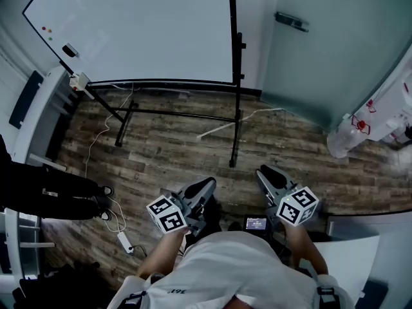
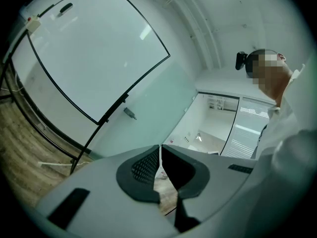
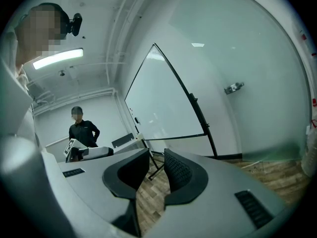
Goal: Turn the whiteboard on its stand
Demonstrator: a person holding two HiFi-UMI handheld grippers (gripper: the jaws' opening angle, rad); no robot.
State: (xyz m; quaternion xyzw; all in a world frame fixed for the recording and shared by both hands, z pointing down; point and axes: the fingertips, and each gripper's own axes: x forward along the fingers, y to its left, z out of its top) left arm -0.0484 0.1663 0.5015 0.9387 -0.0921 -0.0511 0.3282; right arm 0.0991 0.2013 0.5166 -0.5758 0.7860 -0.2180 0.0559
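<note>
Wood floor (image 1: 167, 150), glass wall (image 1: 335, 56) far right. Whiteboard (image 1: 135, 31) stood far left on its black stand (image 1: 236, 131). Left gripper (image 2: 159, 148) had jaws together, right gripper (image 3: 156, 158) had jaws apart, both empty.

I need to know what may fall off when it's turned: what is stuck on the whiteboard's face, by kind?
Magnets: 3
Eraser: 1
Total: 4
</note>
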